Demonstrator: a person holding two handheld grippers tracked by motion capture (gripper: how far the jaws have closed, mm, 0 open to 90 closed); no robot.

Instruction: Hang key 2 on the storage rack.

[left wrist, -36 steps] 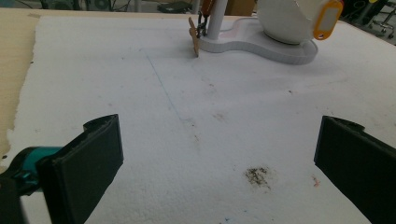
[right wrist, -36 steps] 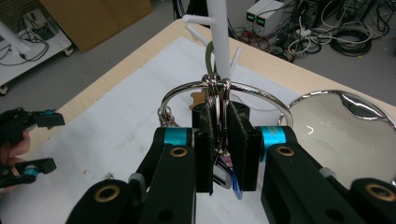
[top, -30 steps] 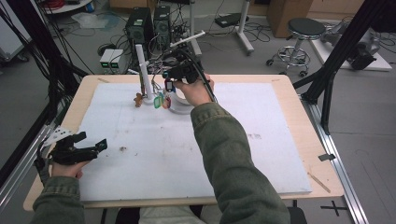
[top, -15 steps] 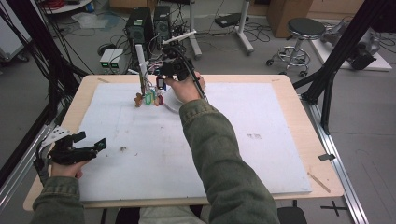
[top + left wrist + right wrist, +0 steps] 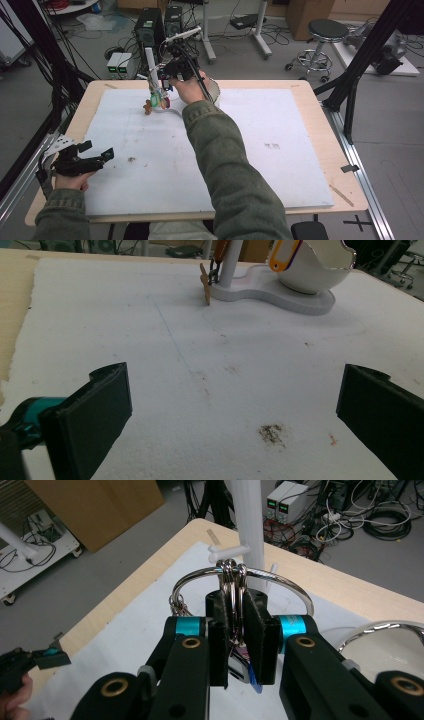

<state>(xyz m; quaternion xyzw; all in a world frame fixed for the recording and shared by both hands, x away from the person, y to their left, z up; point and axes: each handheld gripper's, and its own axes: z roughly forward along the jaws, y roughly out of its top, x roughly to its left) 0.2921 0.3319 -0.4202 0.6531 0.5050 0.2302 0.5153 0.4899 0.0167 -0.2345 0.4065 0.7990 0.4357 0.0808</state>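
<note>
While the right gripper pinches a keyring beside the post, hanging it on a peg seems underway. Next, probably, the ring must slip over that peg. Left gripper rests agape, empty.

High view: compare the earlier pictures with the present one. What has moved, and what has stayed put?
The right tongs, shut on the key ring, have moved leftward along the table's far edge, from the white bowl to the white post. The tags travelled with them. The left tongs stay open, resting at the near left corner of the white mat.
</note>
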